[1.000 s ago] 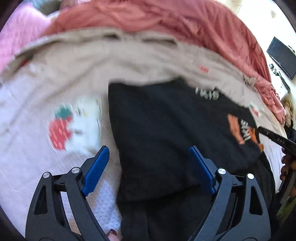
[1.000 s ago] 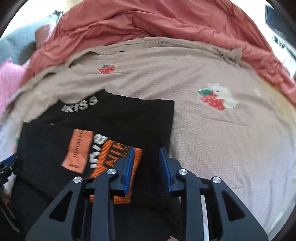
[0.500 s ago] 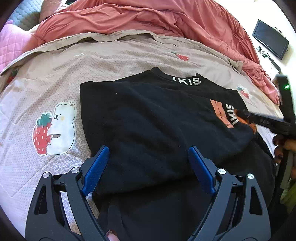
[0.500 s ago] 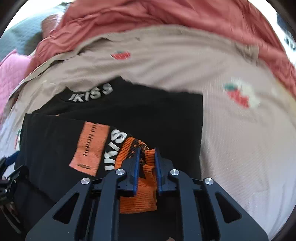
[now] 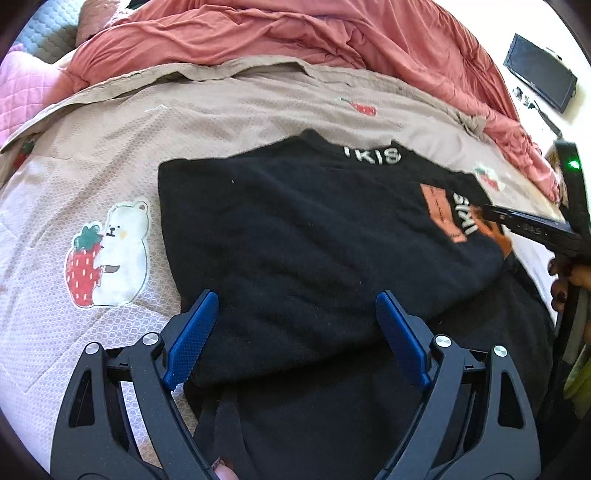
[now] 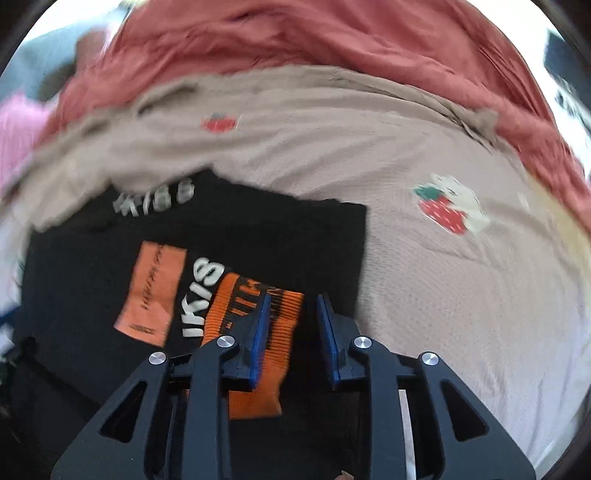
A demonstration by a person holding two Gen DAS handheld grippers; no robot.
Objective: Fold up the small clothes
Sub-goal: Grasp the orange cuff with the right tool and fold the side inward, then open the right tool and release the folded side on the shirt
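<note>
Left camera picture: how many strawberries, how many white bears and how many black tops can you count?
Strawberries: 4, by the bear, at the left edge, above the collar, right of the top
White bears: 1
Black tops: 1
Total: 6

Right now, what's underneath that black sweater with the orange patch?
The black sweater lies on a beige strawberry-print bedsheet. Anything else beneath the sweater is covered.

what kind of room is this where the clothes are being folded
Most likely a bedroom. The black top lies on a beige bed cover printed with strawberries, with a rumpled red blanket behind it and a pink quilt to one side.
</note>
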